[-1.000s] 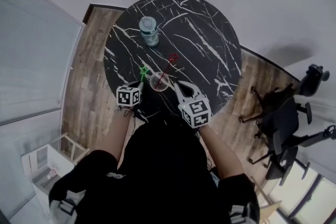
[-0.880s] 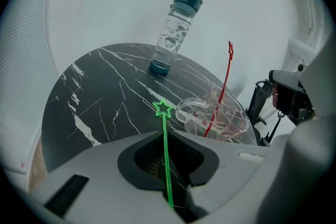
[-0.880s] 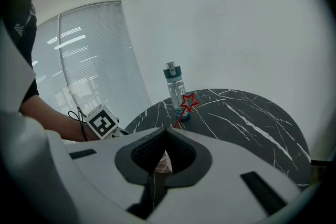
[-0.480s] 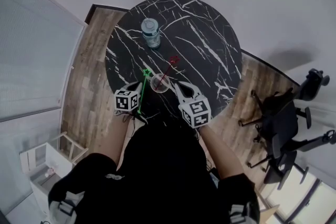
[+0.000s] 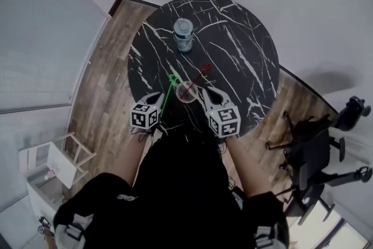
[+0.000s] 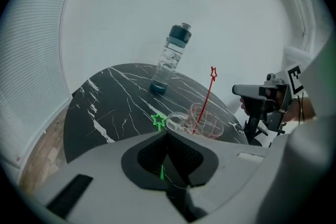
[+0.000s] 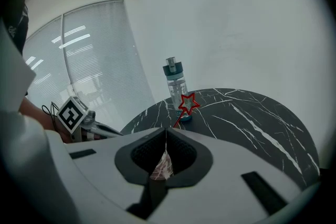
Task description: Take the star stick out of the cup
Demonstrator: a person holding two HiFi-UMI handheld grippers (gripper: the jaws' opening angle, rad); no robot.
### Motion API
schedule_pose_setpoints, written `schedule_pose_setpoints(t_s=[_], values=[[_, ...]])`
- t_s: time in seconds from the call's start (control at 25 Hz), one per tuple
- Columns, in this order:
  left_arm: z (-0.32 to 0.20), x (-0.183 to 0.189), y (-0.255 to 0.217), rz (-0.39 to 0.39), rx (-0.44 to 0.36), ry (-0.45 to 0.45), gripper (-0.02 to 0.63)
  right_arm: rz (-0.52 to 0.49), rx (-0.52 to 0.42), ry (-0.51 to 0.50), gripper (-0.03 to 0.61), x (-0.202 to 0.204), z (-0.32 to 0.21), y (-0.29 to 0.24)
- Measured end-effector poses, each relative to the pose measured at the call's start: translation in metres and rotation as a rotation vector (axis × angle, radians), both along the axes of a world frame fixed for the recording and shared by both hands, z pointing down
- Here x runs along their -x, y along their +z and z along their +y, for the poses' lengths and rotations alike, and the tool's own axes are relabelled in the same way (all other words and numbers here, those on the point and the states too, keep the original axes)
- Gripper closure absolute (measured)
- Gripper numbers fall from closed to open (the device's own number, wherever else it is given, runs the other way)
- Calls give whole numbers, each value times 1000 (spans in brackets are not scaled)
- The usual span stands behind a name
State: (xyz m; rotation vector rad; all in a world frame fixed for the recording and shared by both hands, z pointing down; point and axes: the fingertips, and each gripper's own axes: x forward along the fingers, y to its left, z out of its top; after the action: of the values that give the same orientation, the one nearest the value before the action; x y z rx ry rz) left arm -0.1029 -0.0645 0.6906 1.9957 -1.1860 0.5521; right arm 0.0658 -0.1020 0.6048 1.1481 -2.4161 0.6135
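Note:
A clear plastic cup [image 5: 187, 92] stands near the front of the round black marble table [image 5: 245, 38]. A red star stick [image 5: 205, 70] leans in it. My right gripper [image 5: 201, 91] is shut on the cup's rim [image 7: 160, 165], with the red star [image 7: 187, 104] just ahead. My left gripper [image 5: 158, 100] holds a green star stick [image 5: 173, 79] outside the cup, to its left. Its jaws have just closed further on the thin stem [image 6: 161, 171]; the green star [image 6: 158, 120] pokes up past the tips beside the cup [image 6: 202, 122].
A clear water bottle [image 5: 183, 35] with a blue-grey cap stands at the table's far side. Wooden floor surrounds the table. A white chair [image 5: 55, 160] is at the left and black office chairs [image 5: 315, 143] at the right.
My left gripper has risen with the green star stick, so more of the stem shows above it. The right gripper stays on the cup. The head view has shifted slightly.

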Motion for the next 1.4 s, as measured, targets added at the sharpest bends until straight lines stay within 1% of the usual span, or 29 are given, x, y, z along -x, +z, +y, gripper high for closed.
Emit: schedule_pose_setpoints(t_s=[0.2, 0.36, 0.44, 0.52, 0.76, 1.04, 1.12, 1.16, 1.2, 1.28, 1.4], values=[[11, 5, -5, 5, -4, -29, 614, 10, 5, -34, 581, 10, -7, 9], [19, 12, -6, 6, 3, -62, 614, -3, 34, -46, 576, 19, -14, 17], [23, 16, -8, 4, 3, -77, 614, -3, 55, -50, 497, 21, -17, 23], [27, 20, -8, 0, 2, -89, 614, -3, 63, -51, 486, 22, -23, 30], [43, 39, -6, -12, 22, -145, 614, -20, 97, -45, 486, 31, -30, 44], [57, 49, -7, -17, 24, -181, 614, -46, 135, -59, 485, 39, -36, 55], [62, 52, -8, -20, 25, -190, 614, -55, 144, -70, 500, 43, -36, 55], [64, 54, -8, -20, 26, -194, 614, -63, 148, -75, 534, 45, -37, 54], [65, 55, -7, -20, 28, -197, 614, -73, 148, -79, 549, 47, -37, 53], [68, 59, -4, -20, 35, -201, 614, -89, 140, -81, 558, 50, -40, 54], [71, 63, -3, -12, 37, -209, 614, -85, 115, -80, 568, 53, -42, 48]])
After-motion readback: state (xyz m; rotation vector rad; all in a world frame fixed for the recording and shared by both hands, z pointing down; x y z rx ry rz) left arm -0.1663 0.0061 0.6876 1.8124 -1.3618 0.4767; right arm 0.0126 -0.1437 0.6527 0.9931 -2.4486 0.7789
